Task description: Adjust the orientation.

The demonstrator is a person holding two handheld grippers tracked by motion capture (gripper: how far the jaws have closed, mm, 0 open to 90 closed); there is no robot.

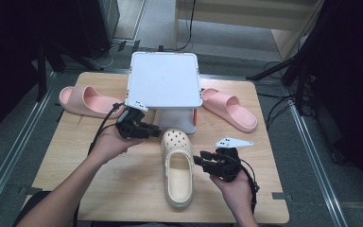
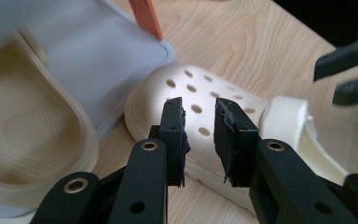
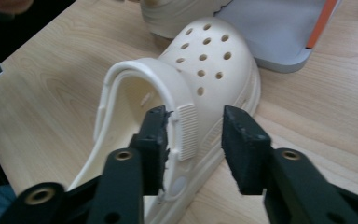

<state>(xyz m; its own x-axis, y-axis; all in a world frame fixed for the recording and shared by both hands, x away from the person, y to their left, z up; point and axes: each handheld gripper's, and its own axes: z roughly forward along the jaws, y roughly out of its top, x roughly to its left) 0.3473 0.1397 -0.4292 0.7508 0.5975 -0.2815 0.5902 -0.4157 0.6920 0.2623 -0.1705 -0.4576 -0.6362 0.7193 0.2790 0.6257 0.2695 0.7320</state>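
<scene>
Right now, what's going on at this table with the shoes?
A person holds a gripper in each hand over a cream clog lying on the wooden table. The left gripper is by its holed toe, the right gripper by its side near the strap; both have their jaws open, clamping nothing. A second cream clog sits under a white stand, and two pink slides flank it.

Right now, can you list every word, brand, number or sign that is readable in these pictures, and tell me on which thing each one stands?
None can be read.
Cream perforated foam clog: holes and a ribbed strap end, no lettering visible.
Two pink foam slides: plain.
White square-topped plastic stand: blank.
Light wooden table: no markings.
</scene>
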